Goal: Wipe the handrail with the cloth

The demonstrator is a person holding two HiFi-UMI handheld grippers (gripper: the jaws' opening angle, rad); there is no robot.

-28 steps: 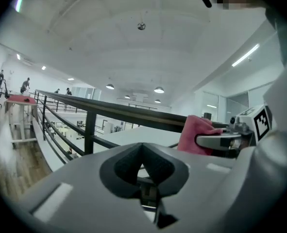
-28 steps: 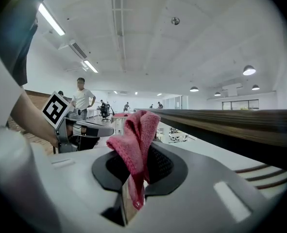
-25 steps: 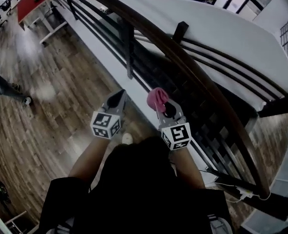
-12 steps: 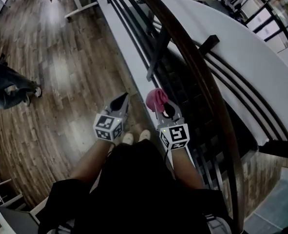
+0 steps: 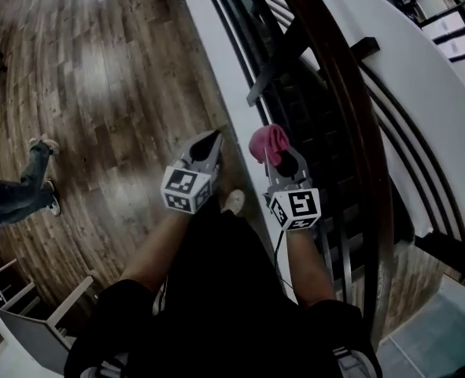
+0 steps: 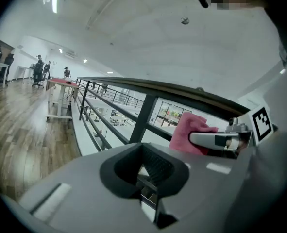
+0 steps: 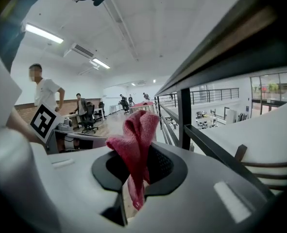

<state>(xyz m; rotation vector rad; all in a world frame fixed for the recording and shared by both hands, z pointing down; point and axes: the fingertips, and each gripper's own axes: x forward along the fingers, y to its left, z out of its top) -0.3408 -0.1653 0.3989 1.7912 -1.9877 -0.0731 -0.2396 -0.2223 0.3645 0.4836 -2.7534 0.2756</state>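
Note:
The dark wooden handrail (image 5: 350,93) curves along the right of the head view, above black bars. A pink cloth (image 5: 268,142) is bunched in my right gripper (image 5: 279,154), which is shut on it. The cloth hangs left of the rail and below it, not touching it. In the right gripper view the cloth (image 7: 136,140) stands up from the jaws, with the handrail (image 7: 230,38) overhead to the right. My left gripper (image 5: 211,142) is beside it on the left, shut and empty. The left gripper view shows the handrail (image 6: 182,91) and cloth (image 6: 184,132) ahead.
A black baluster post (image 5: 275,61) and horizontal bars stand under the rail, on a white ledge (image 5: 216,61). Wooden floor (image 5: 114,77) spreads to the left, where a person's legs (image 5: 20,187) show. Desk corners (image 5: 27,313) sit at lower left. People (image 7: 46,93) stand farther off.
The head view has swung, so the rail now runs more vertically at the right. Both grippers keep their side-by-side pose, and the cloth stays gripped. The person on the floor has shifted.

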